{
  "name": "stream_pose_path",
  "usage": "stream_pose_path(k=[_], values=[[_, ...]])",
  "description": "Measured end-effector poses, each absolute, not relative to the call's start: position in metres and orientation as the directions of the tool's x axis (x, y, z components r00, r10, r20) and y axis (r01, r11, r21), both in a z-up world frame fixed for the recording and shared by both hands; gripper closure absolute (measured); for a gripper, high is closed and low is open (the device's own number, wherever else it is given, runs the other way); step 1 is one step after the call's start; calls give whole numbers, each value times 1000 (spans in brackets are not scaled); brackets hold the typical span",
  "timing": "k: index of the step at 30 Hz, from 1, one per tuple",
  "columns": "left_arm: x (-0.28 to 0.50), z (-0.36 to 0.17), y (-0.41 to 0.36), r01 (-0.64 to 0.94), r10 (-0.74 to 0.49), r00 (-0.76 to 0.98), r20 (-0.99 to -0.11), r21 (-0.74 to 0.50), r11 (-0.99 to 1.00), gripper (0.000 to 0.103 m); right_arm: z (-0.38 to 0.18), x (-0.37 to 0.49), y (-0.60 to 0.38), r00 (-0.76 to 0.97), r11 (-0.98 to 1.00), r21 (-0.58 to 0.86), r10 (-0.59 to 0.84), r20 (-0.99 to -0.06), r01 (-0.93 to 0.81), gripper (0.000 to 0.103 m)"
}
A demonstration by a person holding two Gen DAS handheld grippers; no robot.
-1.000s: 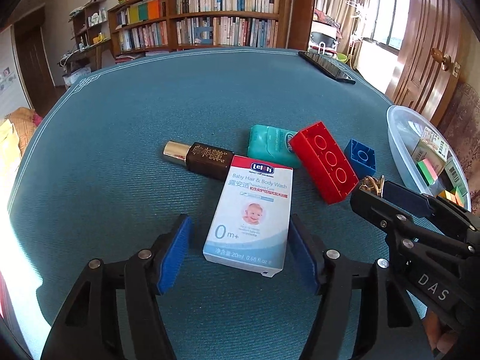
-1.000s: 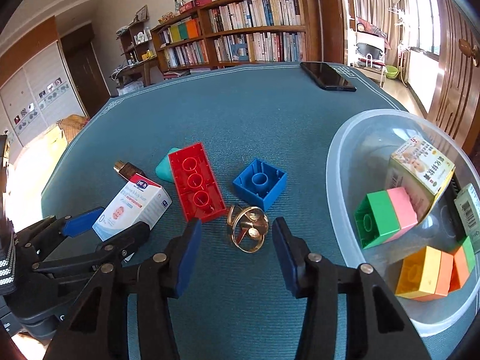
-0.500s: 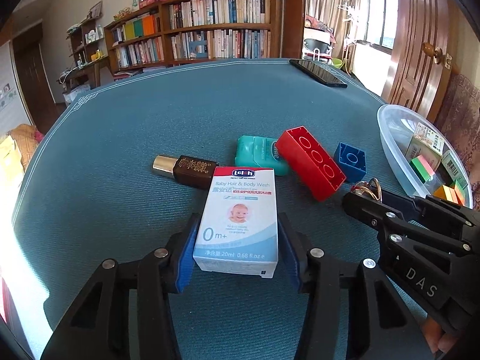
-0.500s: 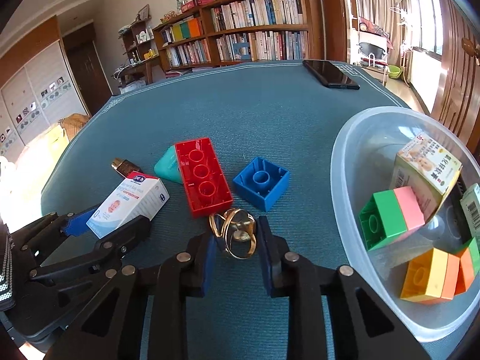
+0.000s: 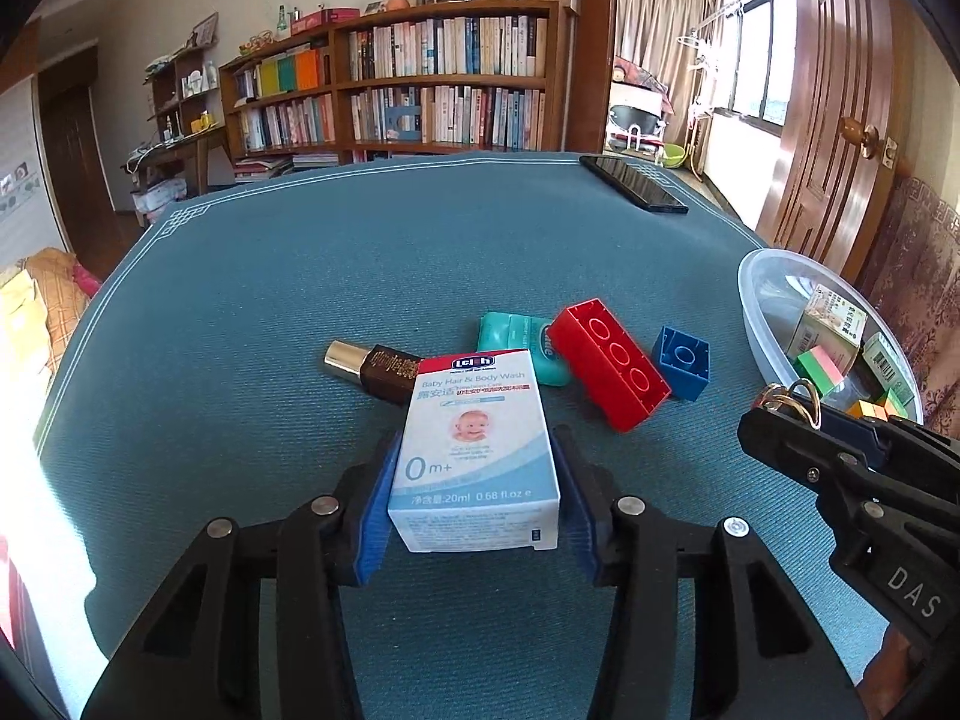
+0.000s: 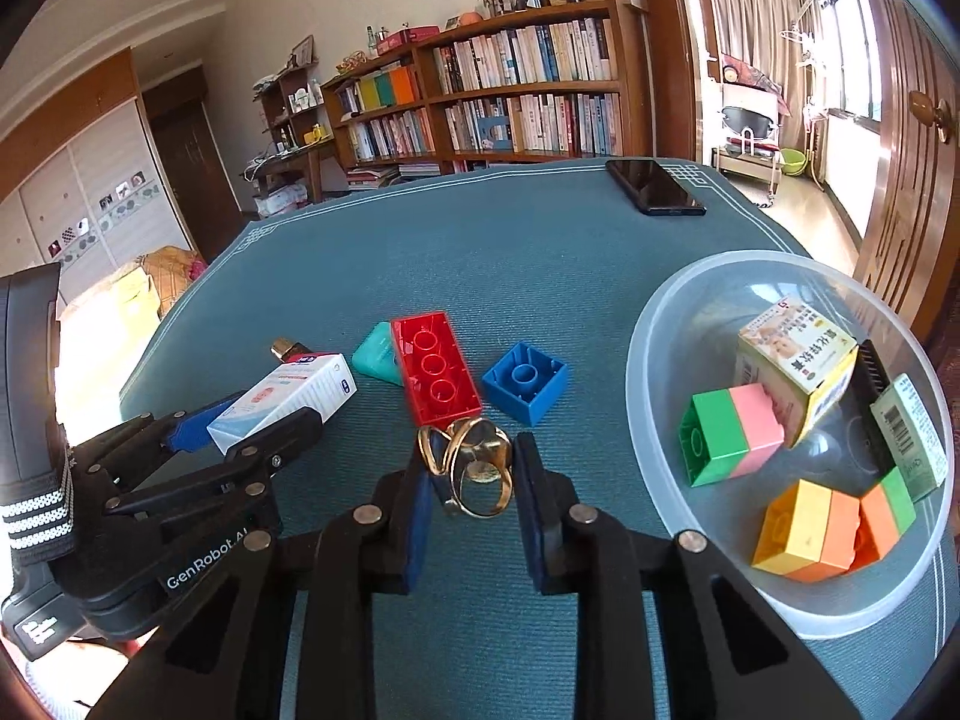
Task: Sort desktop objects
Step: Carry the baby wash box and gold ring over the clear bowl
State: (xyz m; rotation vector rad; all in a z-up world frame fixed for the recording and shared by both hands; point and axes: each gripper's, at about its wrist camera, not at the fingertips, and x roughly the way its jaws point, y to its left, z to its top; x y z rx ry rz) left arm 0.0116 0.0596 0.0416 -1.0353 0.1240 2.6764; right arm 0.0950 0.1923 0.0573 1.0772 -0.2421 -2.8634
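Left tool [image 5: 474, 492] clamps my white cardboard carton [image 5: 477, 450], lifted just left of the red plastic brick [image 5: 609, 369]. Light, crushable; hold its long sides. Reads "Baby Hair & Body Wash", "0m+". Right tool [image 6: 471, 480] pinches the gold metal ring puzzle [image 6: 474, 465] near that brick: stiff, slippery, loose loops.

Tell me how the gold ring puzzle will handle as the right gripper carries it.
The ring puzzle looks like loose interlocked metal hoops, so it may shift or swing in the right gripper. Polished, rounded metal probably gives the pads little to bite, so it might slip. It looks rigid and unlikely to break.
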Motion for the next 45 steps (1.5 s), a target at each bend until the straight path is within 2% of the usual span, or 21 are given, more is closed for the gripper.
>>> stream_pose_path(k=[24, 31, 45], values=[[29, 63, 88, -315, 211, -738, -641, 50, -948, 52, 70, 124, 277, -802, -962, 212, 13, -597, -173, 75], [33, 68, 108, -350, 237, -737, -633, 57, -935, 52, 75, 125, 305, -809, -948, 215, 69, -583, -236, 75], [41, 81, 155, -450, 321, -723, -612, 64, -891, 52, 64, 116, 347, -775, -910, 230, 137, -616, -344, 75]])
